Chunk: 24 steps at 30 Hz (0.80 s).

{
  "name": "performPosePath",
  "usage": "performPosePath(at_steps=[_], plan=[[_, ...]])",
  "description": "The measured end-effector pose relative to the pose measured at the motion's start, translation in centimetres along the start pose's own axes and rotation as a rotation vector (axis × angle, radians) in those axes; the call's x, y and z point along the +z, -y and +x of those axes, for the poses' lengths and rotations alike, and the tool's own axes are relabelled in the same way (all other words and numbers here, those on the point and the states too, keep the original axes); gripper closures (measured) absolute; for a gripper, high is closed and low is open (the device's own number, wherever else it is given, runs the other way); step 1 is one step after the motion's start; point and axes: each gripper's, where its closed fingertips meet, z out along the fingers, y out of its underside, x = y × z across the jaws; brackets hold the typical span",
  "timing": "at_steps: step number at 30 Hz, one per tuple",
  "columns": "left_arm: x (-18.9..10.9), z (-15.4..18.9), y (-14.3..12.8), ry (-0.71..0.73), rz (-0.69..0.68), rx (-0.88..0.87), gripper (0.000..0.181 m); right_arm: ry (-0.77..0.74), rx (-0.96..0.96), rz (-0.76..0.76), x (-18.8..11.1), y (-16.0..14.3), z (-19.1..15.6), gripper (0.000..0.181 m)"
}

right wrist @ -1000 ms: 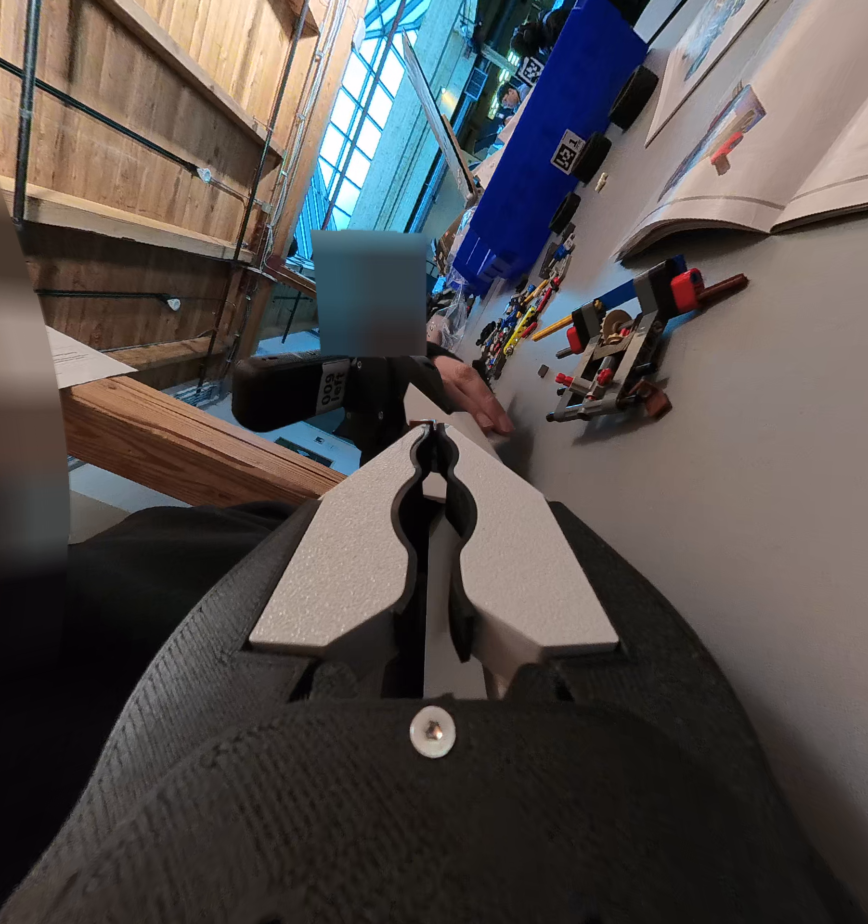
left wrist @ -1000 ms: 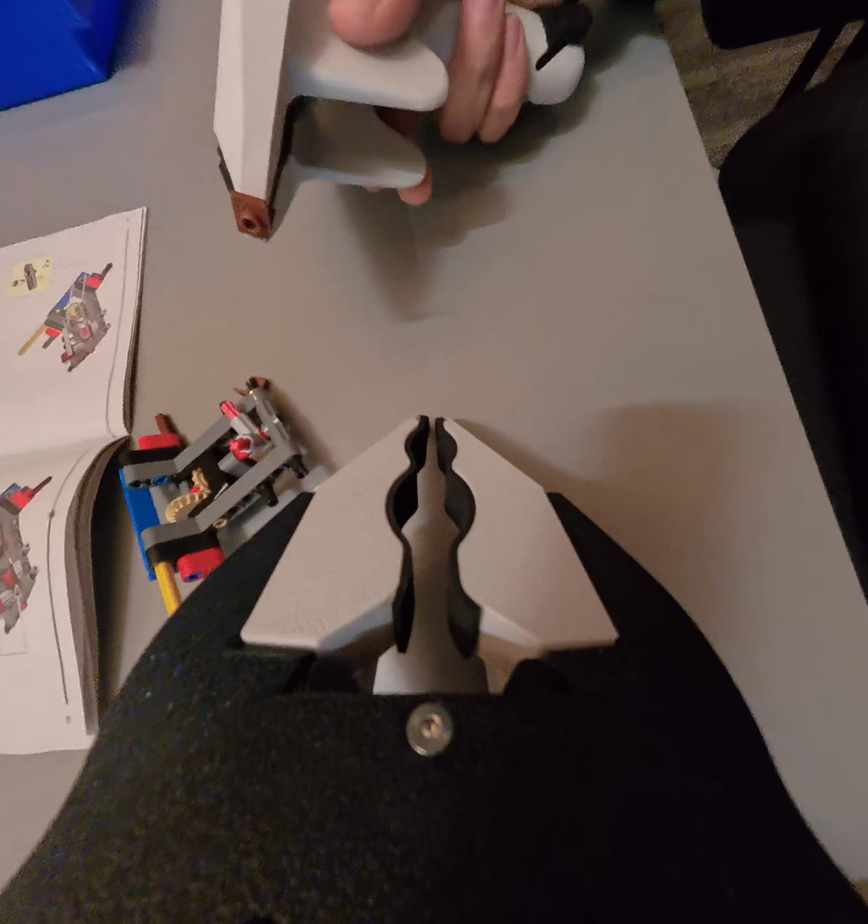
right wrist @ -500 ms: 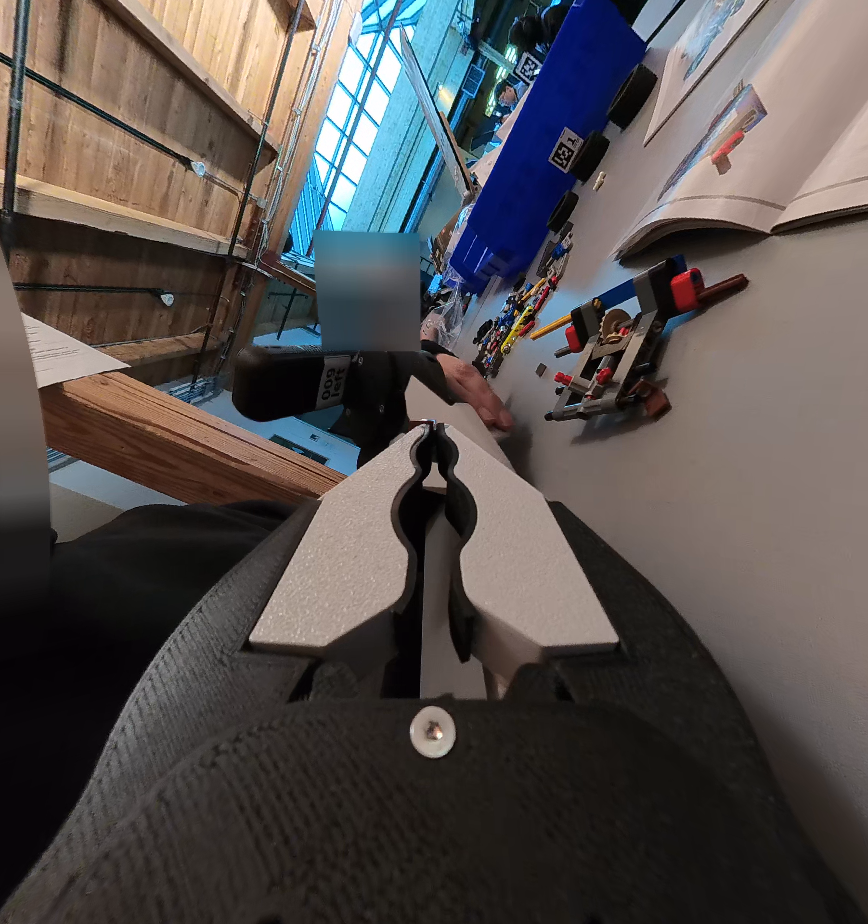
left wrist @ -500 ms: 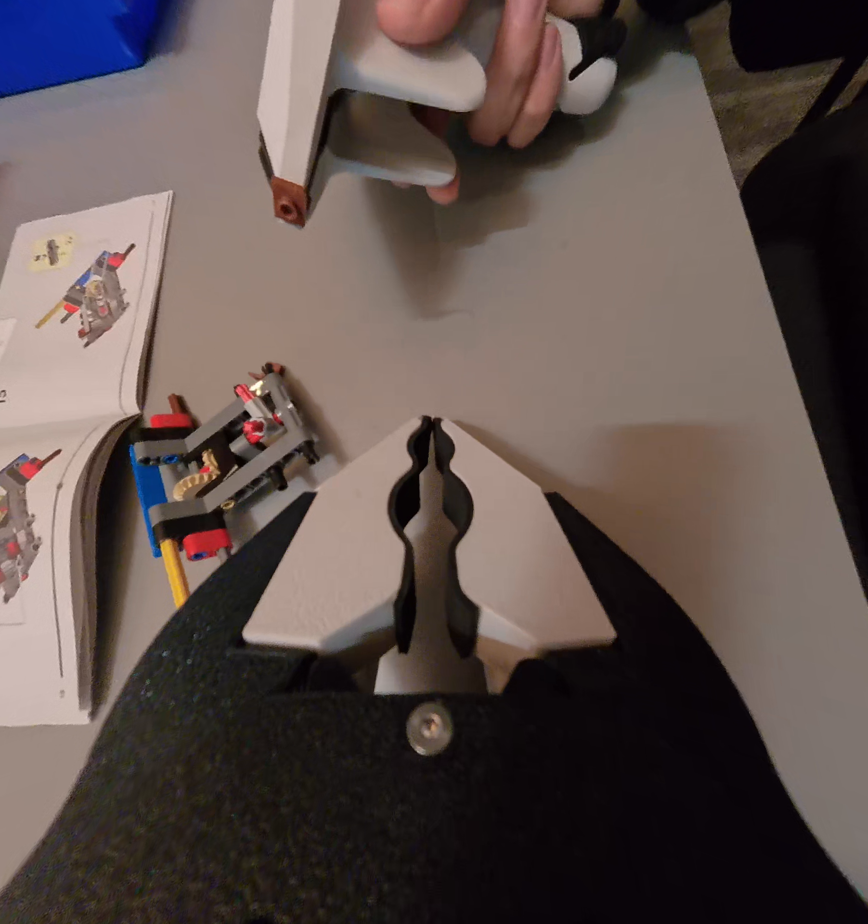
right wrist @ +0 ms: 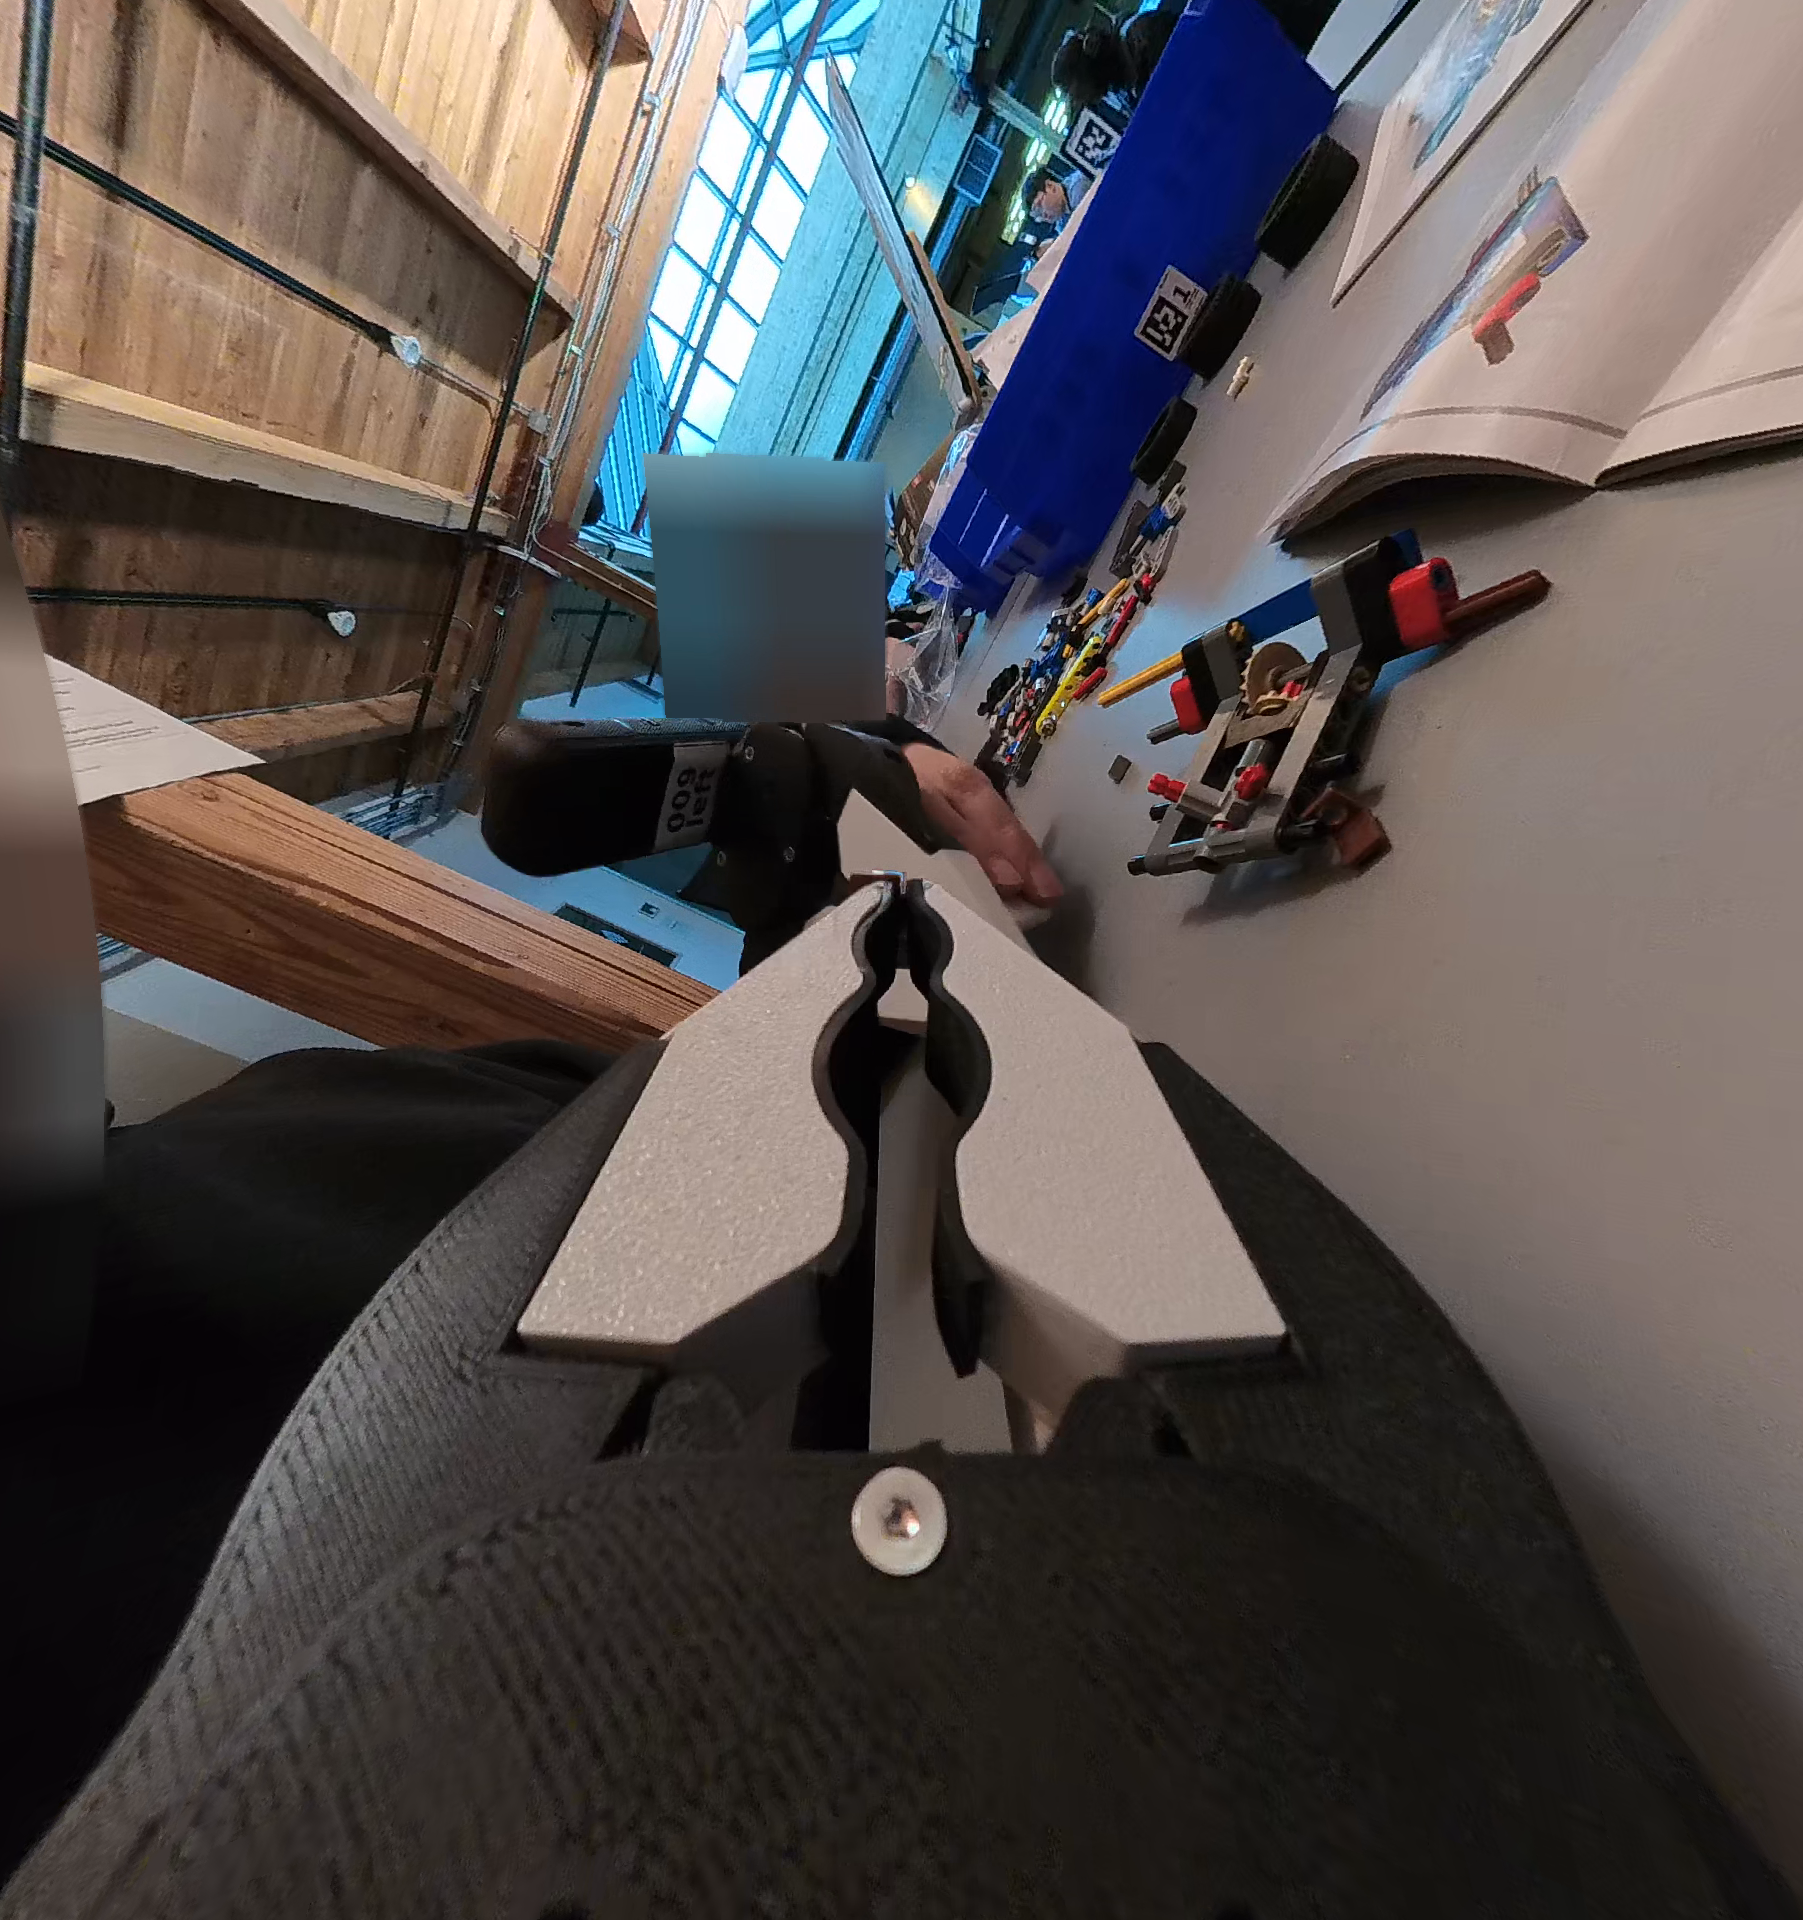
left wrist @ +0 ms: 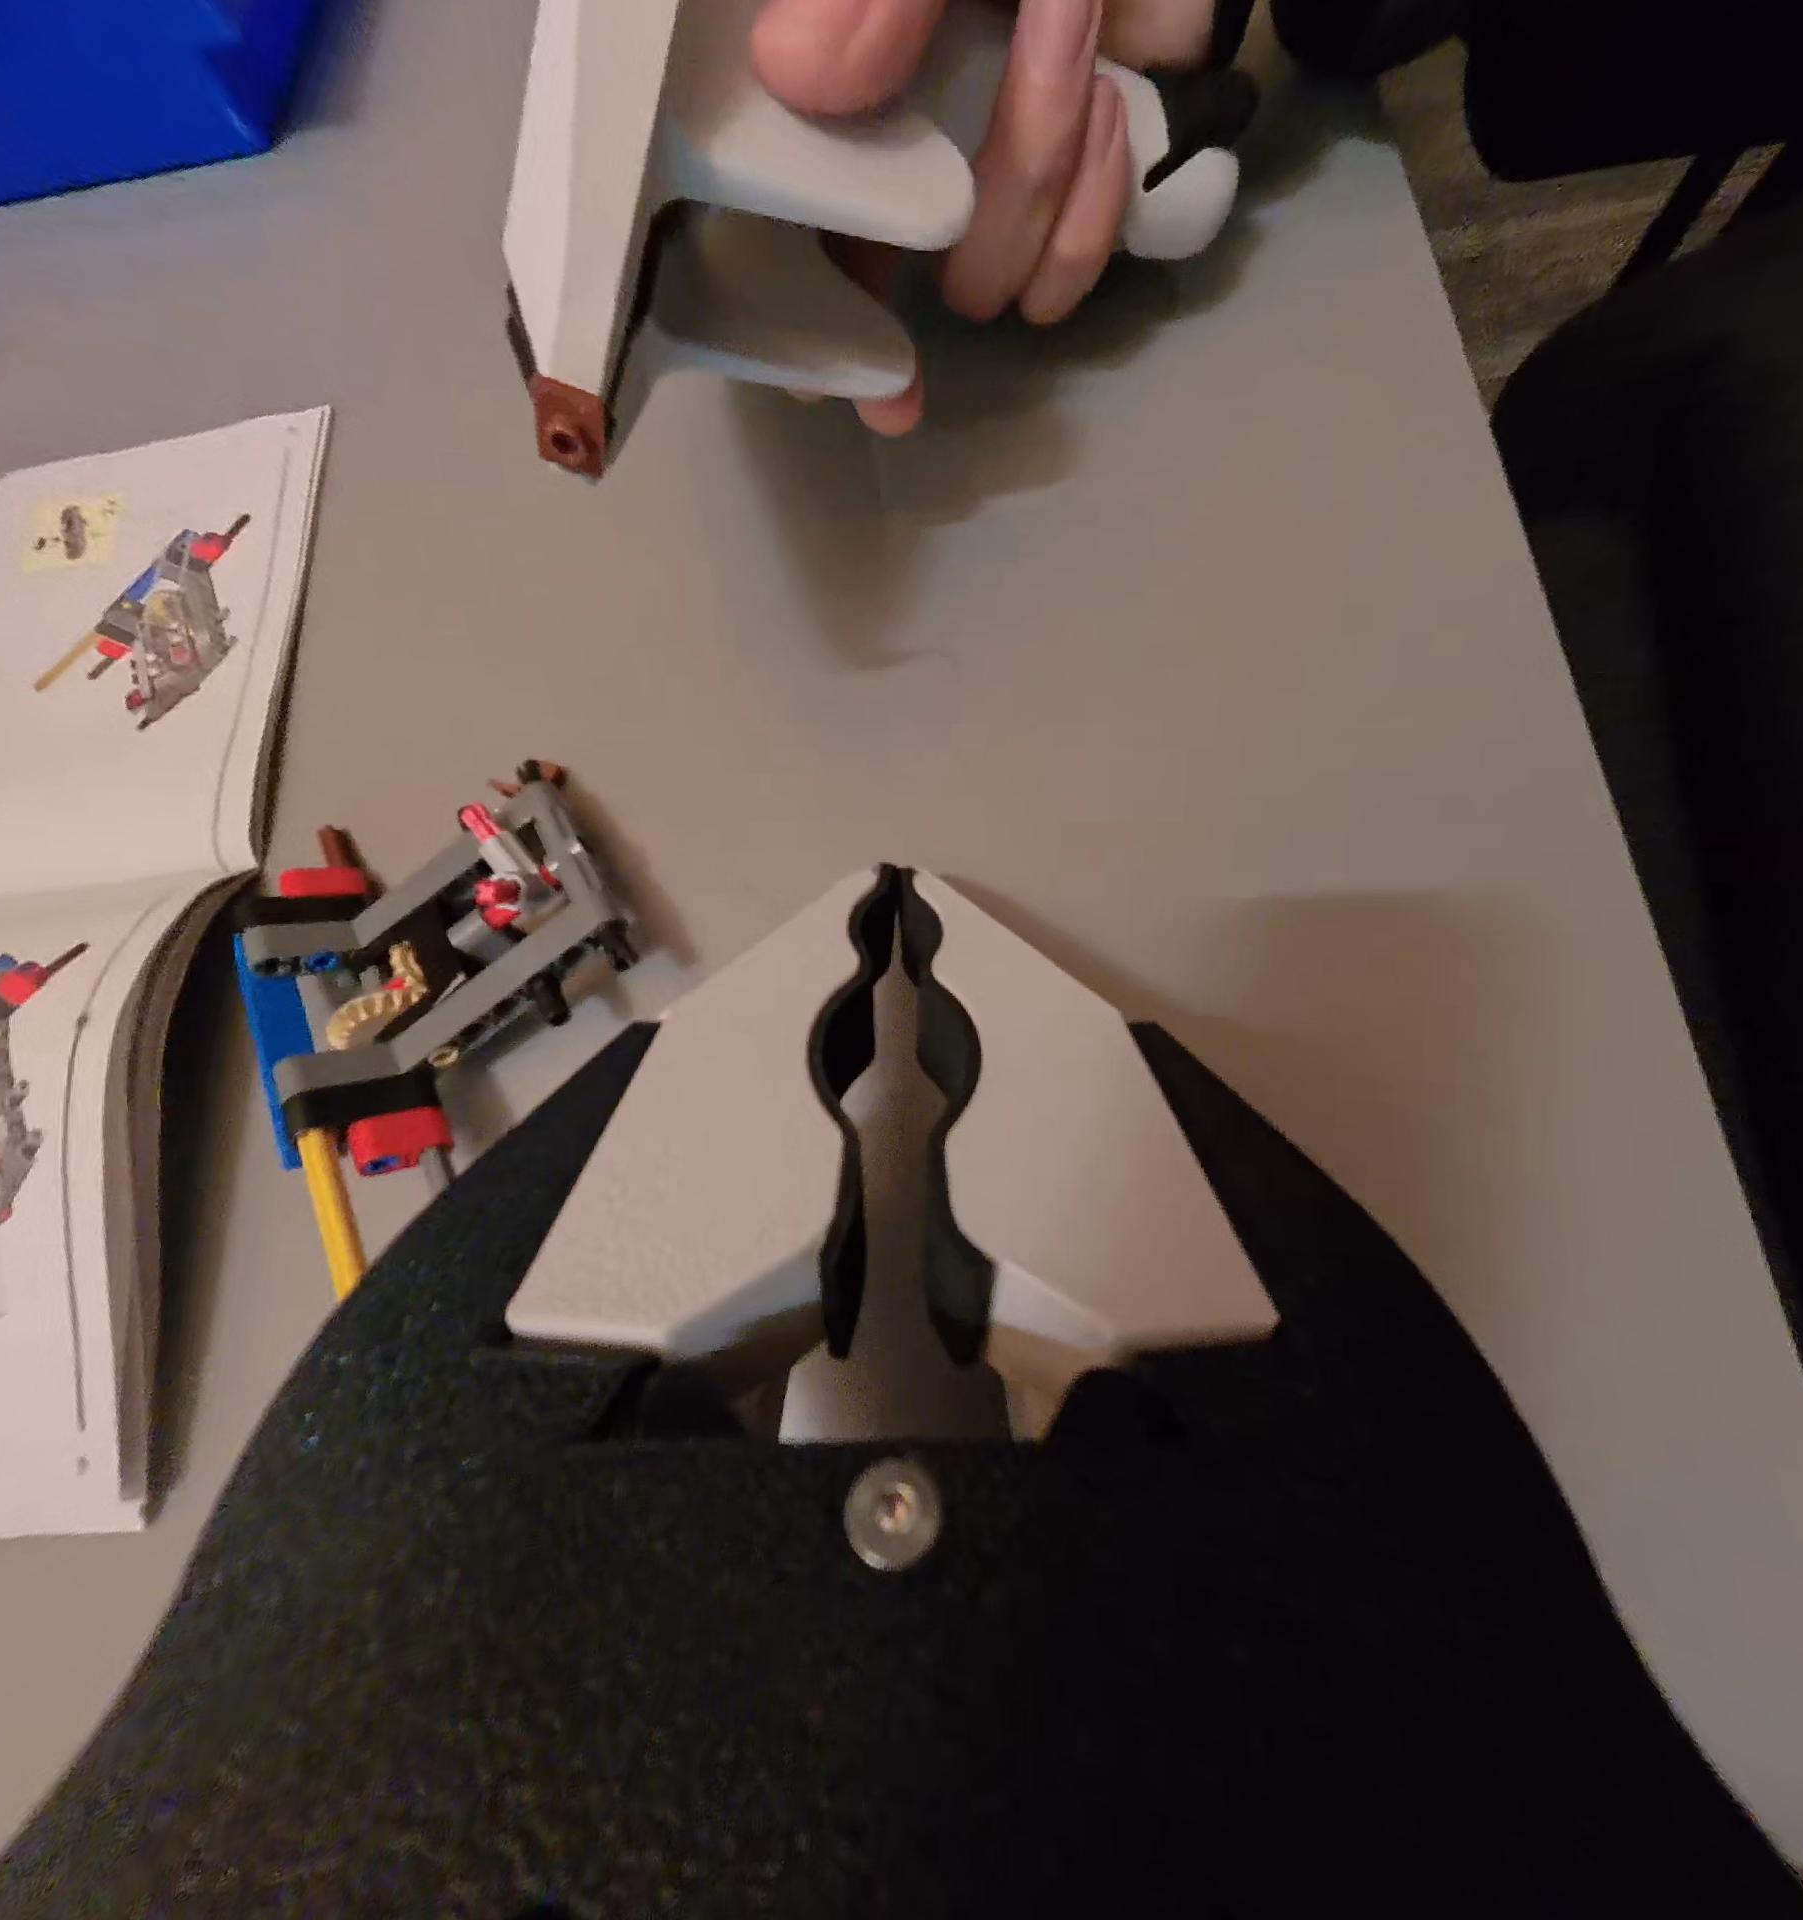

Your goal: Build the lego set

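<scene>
The partly built lego model (left wrist: pixel 440 966), grey beams with red pins, a tan gear, a blue plate and a yellow axle, lies on the grey table (left wrist: pixel 980 675); it also shows in the right wrist view (right wrist: pixel 1281 717). My left gripper (left wrist: pixel 889 875) is shut and empty, just right of the model. My right gripper (left wrist: pixel 564 410), held in a hand, hovers beyond the model, shut on a small brown piece (left wrist: pixel 564 436). In its own view the right gripper (right wrist: pixel 892 885) is shut, with the piece barely showing at the tips.
An open instruction booklet (left wrist: pixel 97 727) lies left of the model. A blue bin (right wrist: pixel 1136 260), black wheels (right wrist: pixel 1312 197) and a pile of loose pieces (right wrist: pixel 1063 665) sit farther along the table. The table edge (left wrist: pixel 1562 623) runs on the right. Spacing between my two grippers at the tips: around 8 cm.
The left wrist view has shifted a little, so the booklet and the right gripper sit slightly farther right in it. Both grippers stay shut, and the model has not moved.
</scene>
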Motion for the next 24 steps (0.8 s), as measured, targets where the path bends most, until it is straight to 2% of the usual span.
performPosePath(at_steps=[5, 11, 20, 24], plan=[[-0.4, 0.5, -1.3, -0.032, -0.055, -0.013, 0.181, 0.003, -0.001, 0.002, 0.0, 0.0, 0.0, 0.181], [-0.6, -0.6, 1.3, 0.041, 0.061, 0.014, 0.181, 0.001, -0.001, 0.003, 0.0, 0.0, 0.0, 0.181], [-0.2, 0.0, -1.2, 0.011, -0.039, 0.011, 0.181, -0.002, -0.003, 0.004, 0.0, 0.0, 0.0, 0.181], [-0.6, -0.2, -1.1, 0.033, -0.037, 0.01, 0.181, -0.002, -0.004, 0.005, 0.0, 0.1, 0.0, 0.181]])
